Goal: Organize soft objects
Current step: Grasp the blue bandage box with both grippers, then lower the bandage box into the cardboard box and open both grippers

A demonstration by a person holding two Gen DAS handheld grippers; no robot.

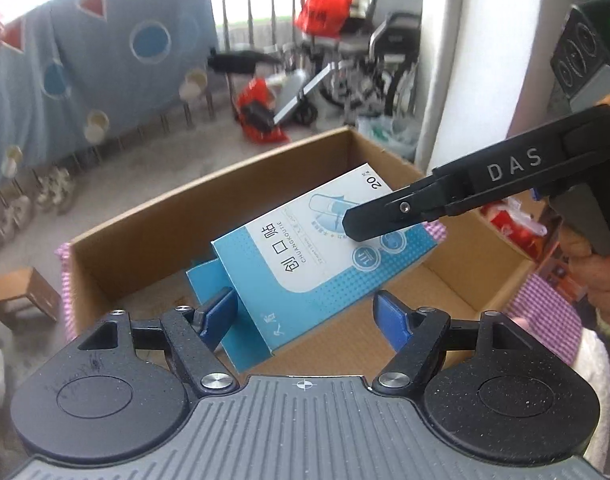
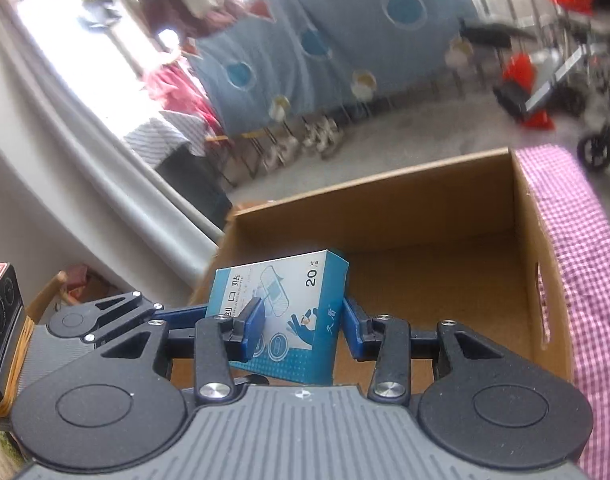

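in the left wrist view, the left gripper (image 1: 305, 312) stands released with its blue pads apart, while the right gripper (image 1: 353, 228) holds the blue bandage box (image 1: 305, 264) tilted above the open cardboard box (image 1: 153, 216). in the right wrist view, the right gripper (image 2: 301, 320) is clenched on the bandage box (image 2: 289, 312), held over the near left corner of the cardboard box (image 2: 445, 216), whose right edge meets a pink checked cloth (image 2: 581, 240).

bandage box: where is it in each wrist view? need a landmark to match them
Left wrist view: the bandage box sits centre frame, tilted, above the open cardboard box; the right gripper comes in from the right and holds its far end.
Right wrist view: bandage box is lower centre, between that gripper's blue jaws, above the carton's left side.
Shared landmark: the cardboard box; also the blue sheet with circles behind.
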